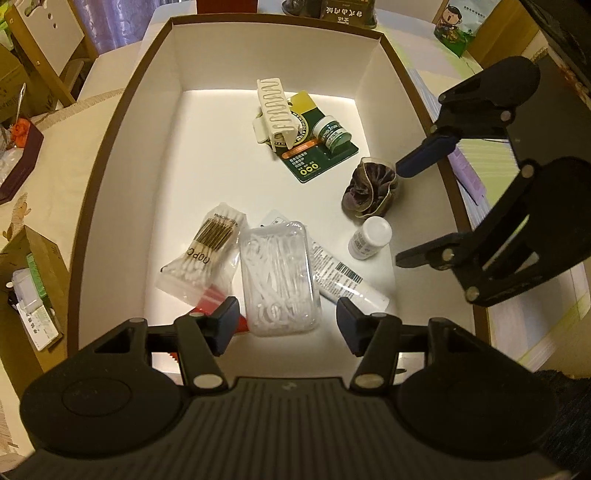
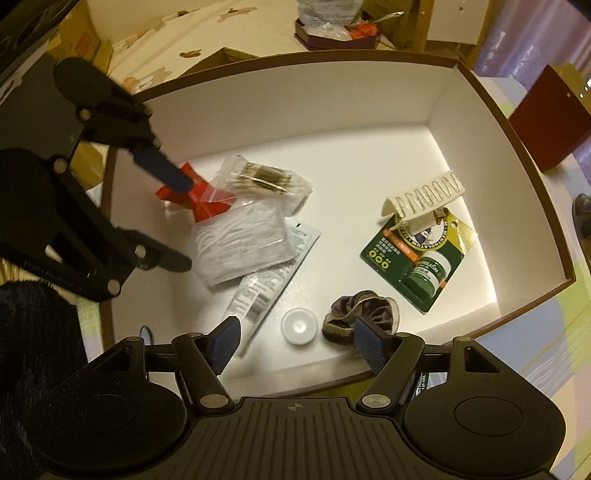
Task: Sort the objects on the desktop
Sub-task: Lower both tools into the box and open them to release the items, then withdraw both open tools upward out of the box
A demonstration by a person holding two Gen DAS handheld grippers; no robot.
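Spread wide, the left tool [image 1: 286, 325] is held low-centre over the clear, stiff, light plastic floss-pick box [image 1: 279, 278]; its long sides are best gripped.

Off-task clutter only: wooden chair [image 1: 48, 44] far left by a purple curtain [image 1: 114, 22]. Dark tray [image 1: 20, 162] holding an orange thing and a spoon on the cream tablecloth [image 1: 62, 155]. Open cardboard box [image 1: 33, 280] of small packs at left edge. Green cartoon-print bag [image 1: 458, 26] top right. Dark red box [image 2: 550, 122] on the right side.
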